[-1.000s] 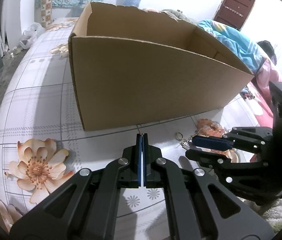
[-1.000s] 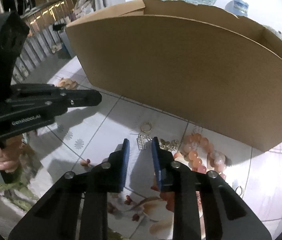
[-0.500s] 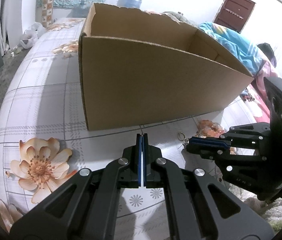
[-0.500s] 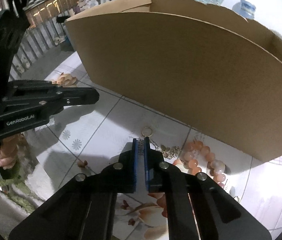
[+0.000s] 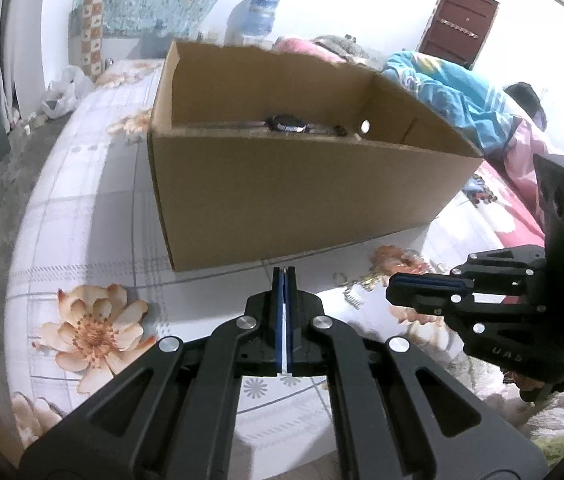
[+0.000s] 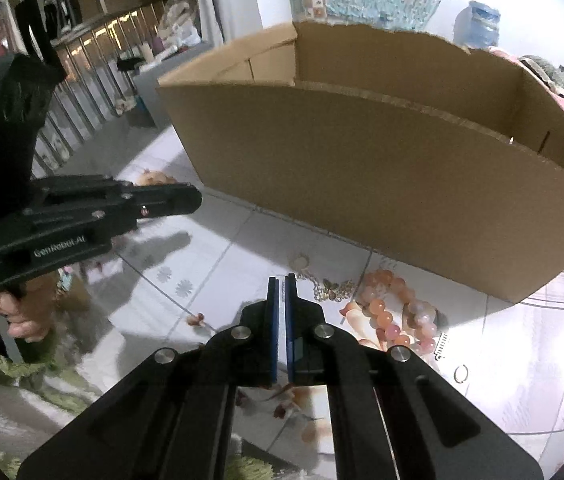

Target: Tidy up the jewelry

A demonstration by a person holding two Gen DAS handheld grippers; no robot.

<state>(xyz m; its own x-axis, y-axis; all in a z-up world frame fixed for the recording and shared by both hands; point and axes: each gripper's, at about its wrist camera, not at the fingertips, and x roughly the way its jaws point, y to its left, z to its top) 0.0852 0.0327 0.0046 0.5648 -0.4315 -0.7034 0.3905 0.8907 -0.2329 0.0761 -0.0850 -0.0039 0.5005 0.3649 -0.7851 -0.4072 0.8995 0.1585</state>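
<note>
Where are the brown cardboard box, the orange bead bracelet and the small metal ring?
brown cardboard box (image 6: 382, 168): right wrist view, front wall.
orange bead bracelet (image 6: 386, 316): right wrist view, a bead on its left side.
small metal ring (image 6: 460, 373): right wrist view, the band.

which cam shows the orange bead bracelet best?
Right wrist: the orange bead bracelet lies in plain view on the tablecloth before the cardboard box. Left wrist shows only an orange blur, mostly hidden behind the right gripper.

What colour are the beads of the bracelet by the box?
Orange and pale pink beads, clearest in the right wrist view.
</note>
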